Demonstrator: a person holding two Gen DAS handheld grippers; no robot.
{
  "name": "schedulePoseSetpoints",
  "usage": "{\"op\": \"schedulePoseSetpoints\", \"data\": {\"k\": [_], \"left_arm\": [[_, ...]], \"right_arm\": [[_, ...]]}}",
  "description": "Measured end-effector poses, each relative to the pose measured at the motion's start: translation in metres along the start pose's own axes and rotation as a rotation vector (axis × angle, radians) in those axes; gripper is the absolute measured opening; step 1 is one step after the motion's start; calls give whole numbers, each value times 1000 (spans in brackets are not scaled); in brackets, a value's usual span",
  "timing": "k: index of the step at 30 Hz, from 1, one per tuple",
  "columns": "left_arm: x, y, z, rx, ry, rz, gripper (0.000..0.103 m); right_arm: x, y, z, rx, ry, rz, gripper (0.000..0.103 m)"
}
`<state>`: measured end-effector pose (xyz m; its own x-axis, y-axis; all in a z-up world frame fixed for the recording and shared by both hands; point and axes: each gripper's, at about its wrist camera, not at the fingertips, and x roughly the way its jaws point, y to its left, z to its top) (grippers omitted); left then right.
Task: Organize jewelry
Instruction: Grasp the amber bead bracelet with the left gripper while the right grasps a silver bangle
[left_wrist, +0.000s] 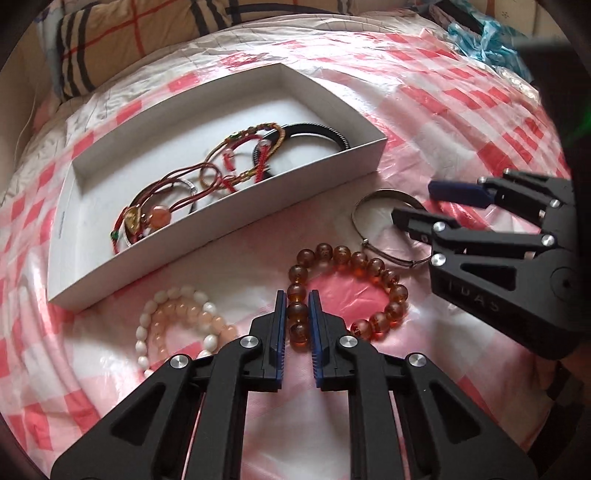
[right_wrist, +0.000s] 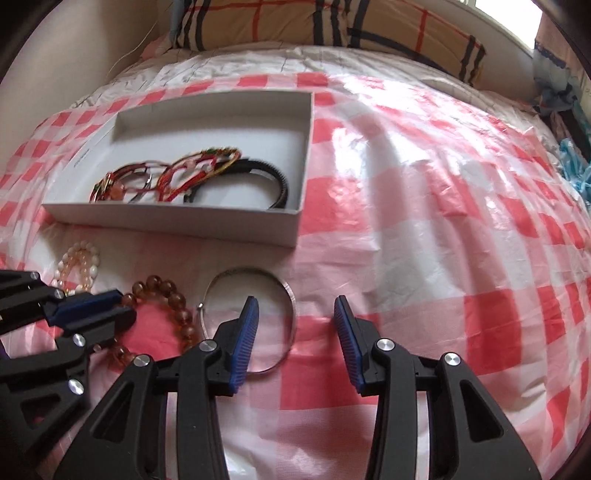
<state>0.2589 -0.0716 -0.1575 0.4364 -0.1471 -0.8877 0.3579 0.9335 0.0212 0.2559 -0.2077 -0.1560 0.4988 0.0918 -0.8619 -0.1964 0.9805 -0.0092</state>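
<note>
In the left wrist view my left gripper (left_wrist: 297, 295) is shut on the amber bead bracelet (left_wrist: 384, 275), with the beads at its near-left side pinched between the blue pads. The bracelet lies on the checked sheet. To the right my right gripper (left_wrist: 413, 201) stands open over a silver bangle (left_wrist: 356, 218). From the right wrist view the right gripper (right_wrist: 295, 301) straddles the bangle's (right_wrist: 243, 271) right rim without touching it. The left gripper (right_wrist: 125, 306) is at the amber bracelet (right_wrist: 177, 301). A white box (left_wrist: 369, 147) holds red cord bracelets (left_wrist: 229, 158) and a black toothed band (left_wrist: 321, 131).
Pale pink and white bead bracelets (left_wrist: 177, 314) lie on the sheet left of the amber one, in front of the box (right_wrist: 184, 221). A pink checked plastic sheet (right_wrist: 443, 221) covers the bed. A plaid pillow (right_wrist: 332, 26) lies behind, with a blue plastic bag (left_wrist: 476, 37) at far right.
</note>
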Motion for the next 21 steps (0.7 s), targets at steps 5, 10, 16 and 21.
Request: {"op": "schedulePoseSetpoints", "data": {"k": [5, 10, 16, 21], "left_arm": [[4, 15, 3, -72, -5, -57, 14], [13, 1, 6, -28, -28, -17, 30], [-1, -1, 5, -33, -42, -71, 10], [-49, 16, 2, -119, -140, -156, 10]], "right_arm": [[0, 0, 0, 13, 12, 55, 8], [6, 4, -1, -12, 23, 3, 8], [3, -25, -3, 181, 31, 230, 4], [-5, -55, -14, 399, 15, 472, 4]]}}
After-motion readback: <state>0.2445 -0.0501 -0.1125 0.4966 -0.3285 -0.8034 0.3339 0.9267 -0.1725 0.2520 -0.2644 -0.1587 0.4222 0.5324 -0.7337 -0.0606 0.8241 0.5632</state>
